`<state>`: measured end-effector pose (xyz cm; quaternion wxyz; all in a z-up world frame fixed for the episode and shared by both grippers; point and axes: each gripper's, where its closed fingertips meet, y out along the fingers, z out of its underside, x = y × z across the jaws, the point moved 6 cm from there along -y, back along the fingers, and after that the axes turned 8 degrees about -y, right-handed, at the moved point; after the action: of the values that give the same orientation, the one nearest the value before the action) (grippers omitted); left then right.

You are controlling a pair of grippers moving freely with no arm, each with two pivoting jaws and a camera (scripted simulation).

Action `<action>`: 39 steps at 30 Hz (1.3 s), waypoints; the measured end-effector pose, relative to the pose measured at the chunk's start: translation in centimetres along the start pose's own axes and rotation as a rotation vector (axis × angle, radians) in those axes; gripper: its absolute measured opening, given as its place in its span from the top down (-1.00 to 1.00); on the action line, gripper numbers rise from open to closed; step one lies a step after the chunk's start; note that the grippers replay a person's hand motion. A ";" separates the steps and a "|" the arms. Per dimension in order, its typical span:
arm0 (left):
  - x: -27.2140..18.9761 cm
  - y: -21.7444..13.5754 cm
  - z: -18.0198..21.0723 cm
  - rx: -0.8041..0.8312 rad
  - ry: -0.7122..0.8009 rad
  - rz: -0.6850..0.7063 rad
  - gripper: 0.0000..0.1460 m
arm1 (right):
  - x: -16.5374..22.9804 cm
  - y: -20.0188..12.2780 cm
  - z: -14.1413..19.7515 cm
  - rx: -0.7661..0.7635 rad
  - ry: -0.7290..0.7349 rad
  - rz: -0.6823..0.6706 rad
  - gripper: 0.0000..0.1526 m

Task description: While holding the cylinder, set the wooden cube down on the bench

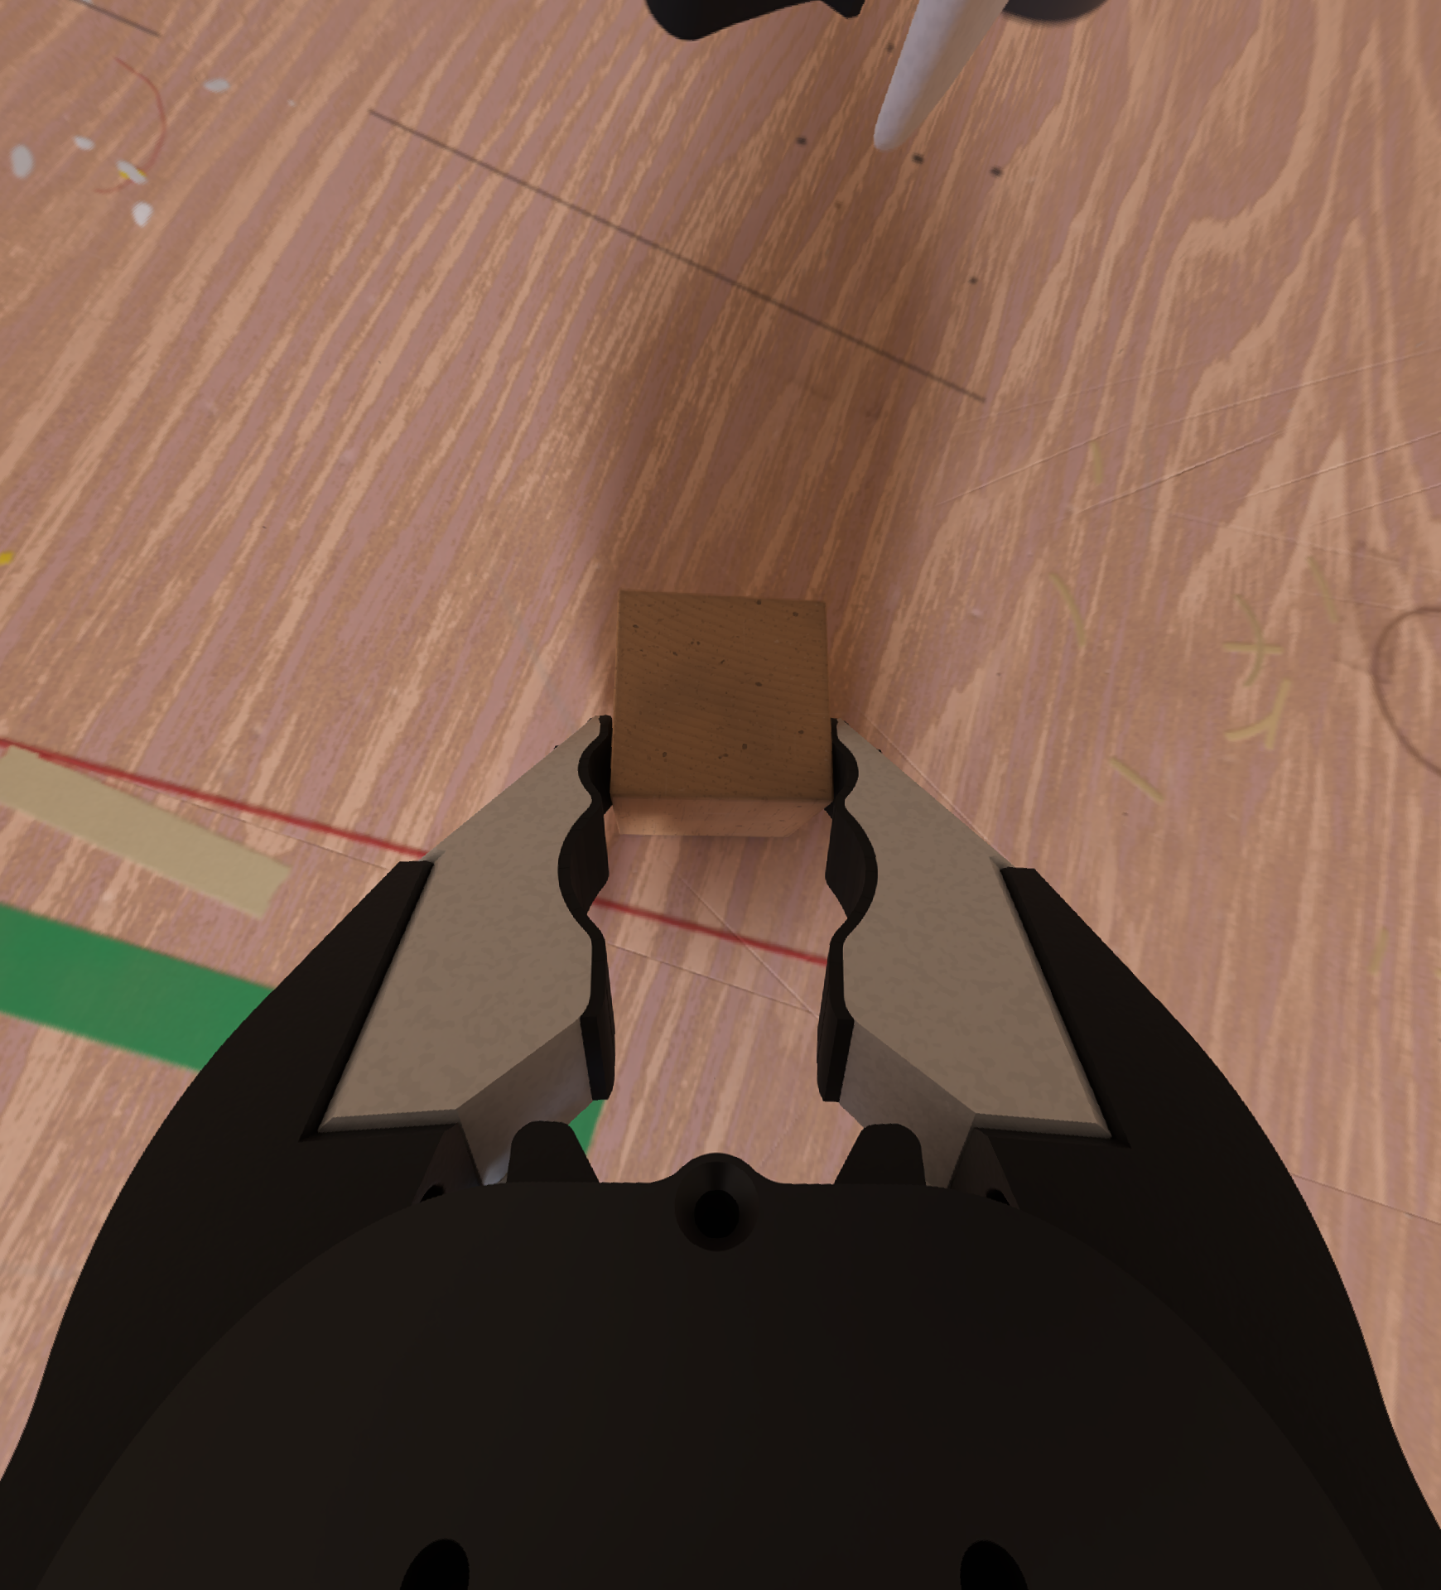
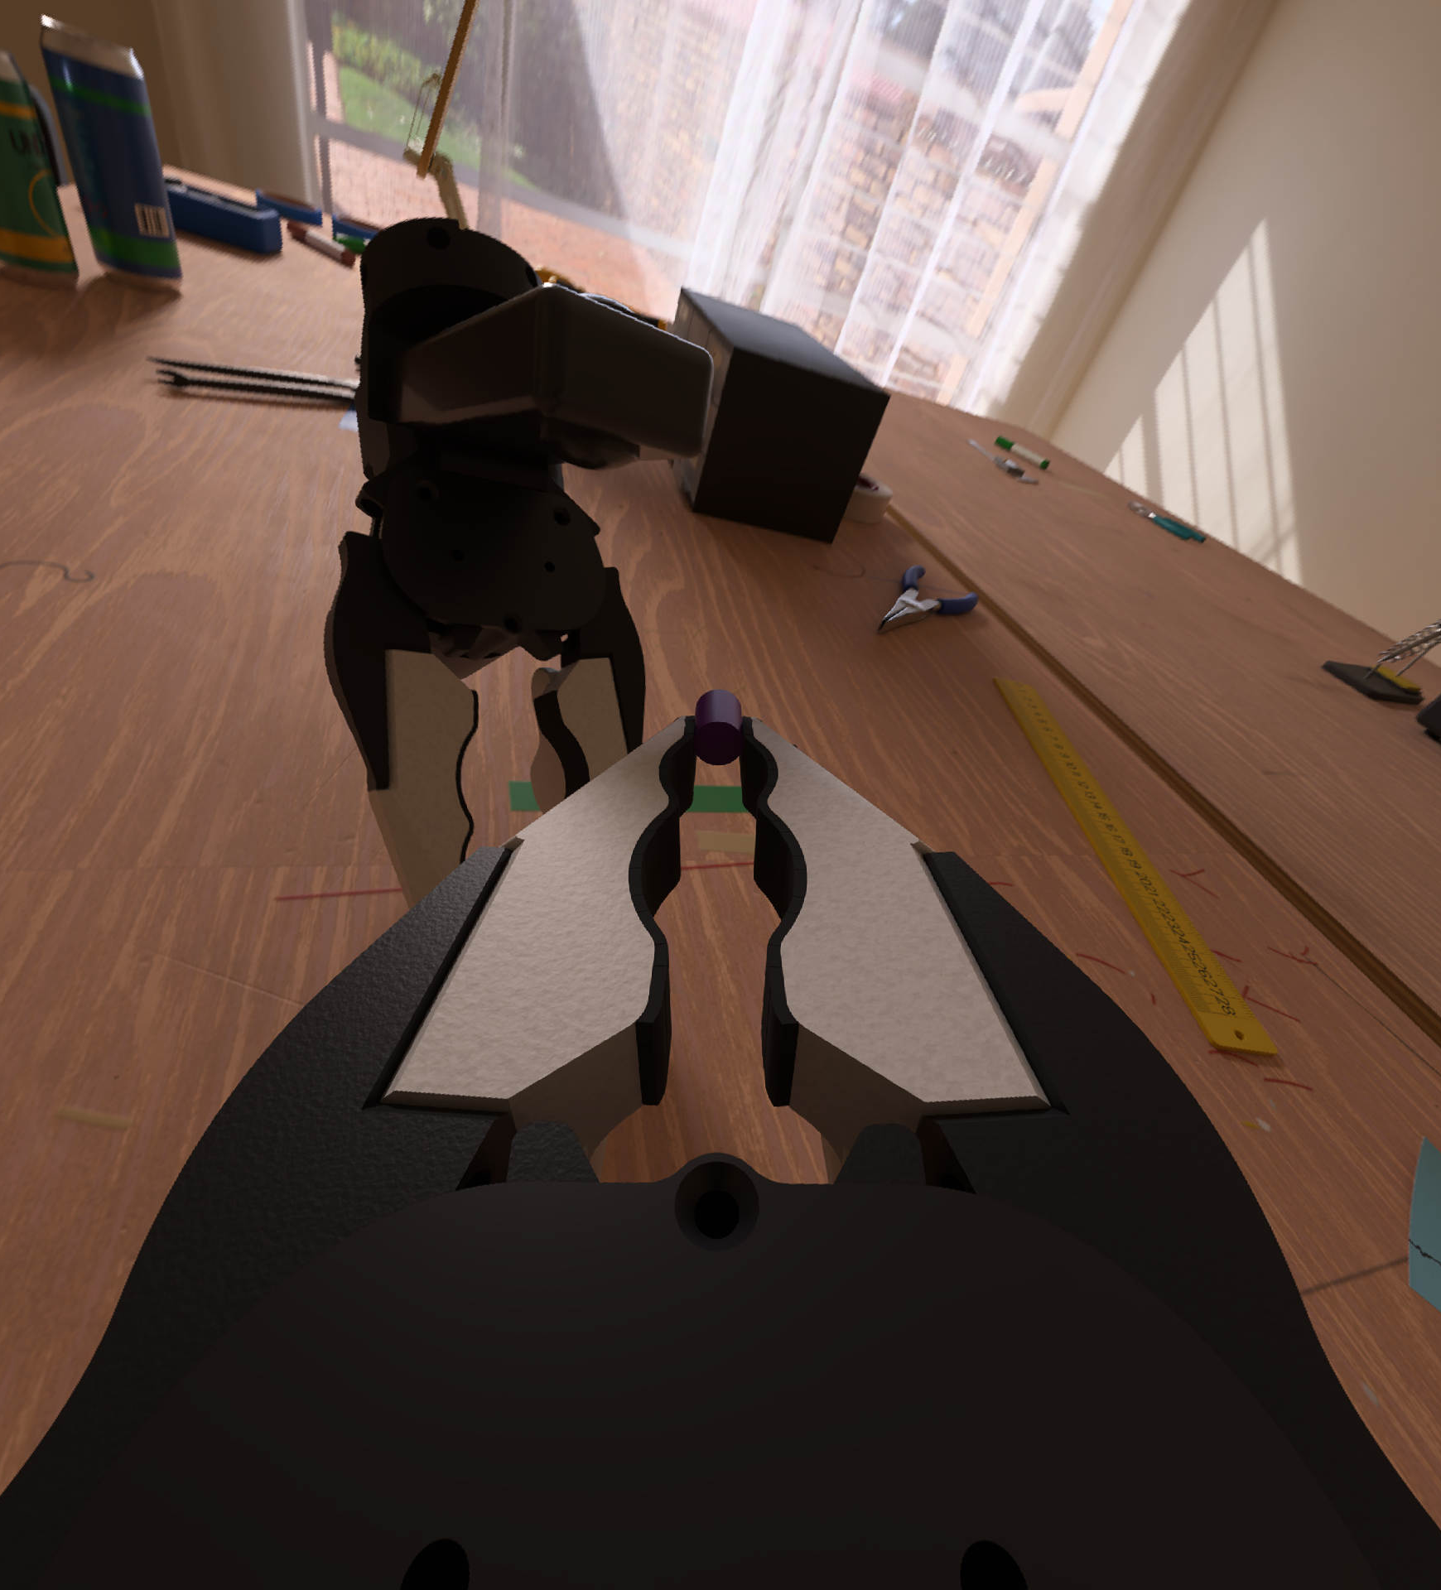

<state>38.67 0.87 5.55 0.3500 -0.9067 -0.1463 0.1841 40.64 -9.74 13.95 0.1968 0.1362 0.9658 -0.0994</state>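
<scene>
Reddish wooden bench [image 1: 356, 430] fills the left wrist view, with green tape [image 1: 97, 989] and tan tape [image 1: 132, 826] left of the left gripper [image 1: 721, 757], whose tips clench the wooden cube [image 1: 721, 697]; whether it touches the bench is unclear. Only the right wrist view shows curtained windows [image 2: 872, 129], 2 cans [image 2: 54, 155], a black box [image 2: 786, 422] and a yellow ruler [image 2: 1130, 869] to the right. Its right gripper [image 2: 717, 740] grasps the purple cylinder [image 2: 717, 727].
</scene>
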 end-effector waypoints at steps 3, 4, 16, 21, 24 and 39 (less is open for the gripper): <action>-0.1 -1.8 -0.8 -0.074 -0.016 0.021 0.31 | -0.4 -0.5 -0.1 -0.037 0.039 0.038 0.88; -0.1 -2.8 -1.2 -0.126 -0.024 0.027 0.31 | -0.6 -0.6 0.0 -0.048 0.059 0.045 0.88; 13.4 -10.7 -7.1 -0.196 -0.274 -0.627 0.87 | 0.6 -0.8 -0.2 -0.102 0.130 0.006 0.88; 17.1 -9.2 -3.1 -0.010 -0.331 -0.666 1.00 | 1.0 -0.9 -0.1 -0.103 0.121 -0.004 0.88; 17.5 -8.7 -0.4 0.120 -0.300 -0.727 1.00 | 1.2 -0.8 0.0 -0.100 0.113 -0.008 0.88; 17.5 -8.9 2.3 0.053 -0.270 -0.637 1.00 | -0.3 0.8 0.5 -0.106 0.096 0.128 0.88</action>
<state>52.01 15.46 6.09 0.3906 -0.7737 -0.4622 0.1877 41.28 -9.18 13.53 0.1631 0.1916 0.9674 -0.0286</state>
